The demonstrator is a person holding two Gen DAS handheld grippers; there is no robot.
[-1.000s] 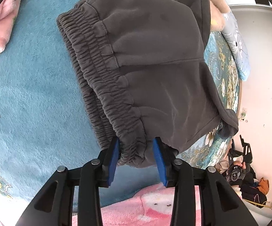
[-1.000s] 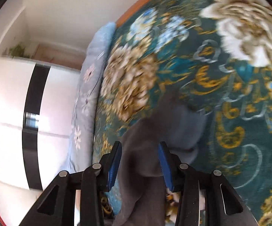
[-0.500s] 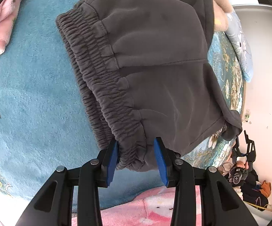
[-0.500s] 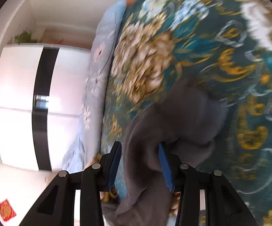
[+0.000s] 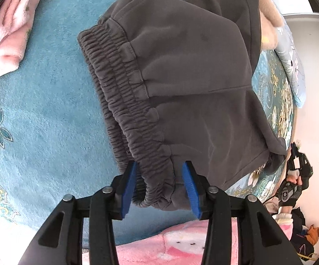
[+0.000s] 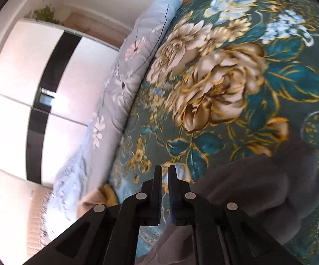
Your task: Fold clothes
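Note:
Dark grey sweatpants lie folded on the teal blanket, their elastic waistband running toward me. My left gripper is open, with the near end of the waistband between its blue pads; the left pad touches the cloth and a small gap shows at the right pad. In the right wrist view my right gripper is shut, with only a thin slit showing floral blanket between its fingers. The grey cloth lies to its right and beneath it. In the left wrist view the right gripper sits at the pants' far corner.
Pink fleece garments lie at the upper left and by the near edge. A beige plush item and a pale blue quilt border the floral bedspread. A white wardrobe stands beyond the bed.
My right gripper was open around the grey cloth and has shut, shifting left so the cloth is beside it. The left gripper and waistband have hardly moved.

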